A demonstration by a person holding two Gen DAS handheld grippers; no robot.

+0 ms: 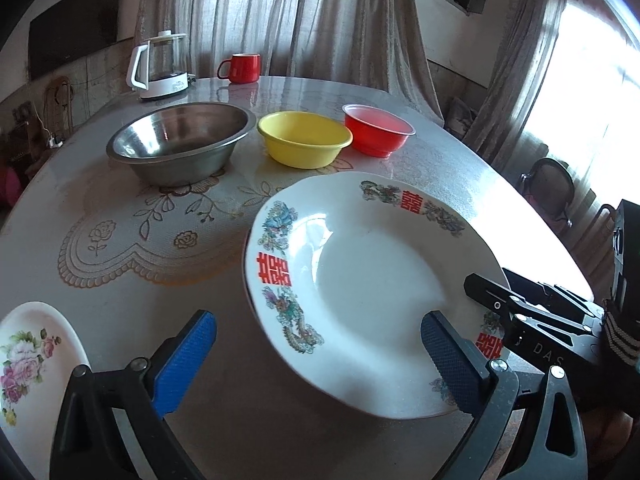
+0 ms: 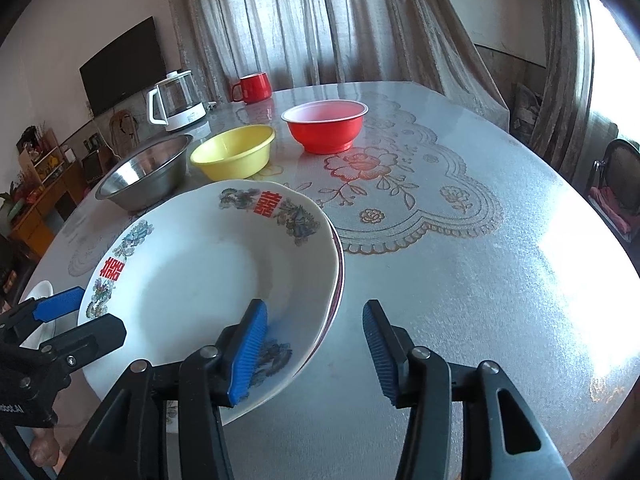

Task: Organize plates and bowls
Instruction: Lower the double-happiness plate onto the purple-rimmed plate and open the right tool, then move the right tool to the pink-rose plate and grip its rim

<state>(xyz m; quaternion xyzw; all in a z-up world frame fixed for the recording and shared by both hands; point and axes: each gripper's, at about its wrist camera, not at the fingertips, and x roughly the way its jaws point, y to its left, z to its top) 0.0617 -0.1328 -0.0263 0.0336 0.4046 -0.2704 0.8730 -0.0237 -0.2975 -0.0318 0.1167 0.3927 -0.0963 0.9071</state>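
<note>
A large white plate with red characters and dragon prints [image 1: 372, 292] lies on the table; in the right wrist view [image 2: 208, 276] it rests on another plate whose red-edged rim [image 2: 338, 280] shows beneath. My left gripper [image 1: 320, 356] is open, its jaws spread around the plate's near left edge. My right gripper [image 2: 316, 348] is open at the plate's near right rim, its left pad [image 2: 250, 352] over the plate. A steel bowl [image 1: 180, 140], a yellow bowl [image 1: 304, 140] and a red bowl [image 1: 378, 128] stand in a row behind. A small flowered plate [image 1: 36, 356] lies at the near left.
A white kettle [image 1: 160, 68] and a red mug [image 1: 242, 67] stand at the far edge of the round table [image 2: 460, 280]. Curtains hang behind. A dark chair [image 2: 618, 184] stands to the right. A TV [image 2: 120, 64] hangs on the left wall.
</note>
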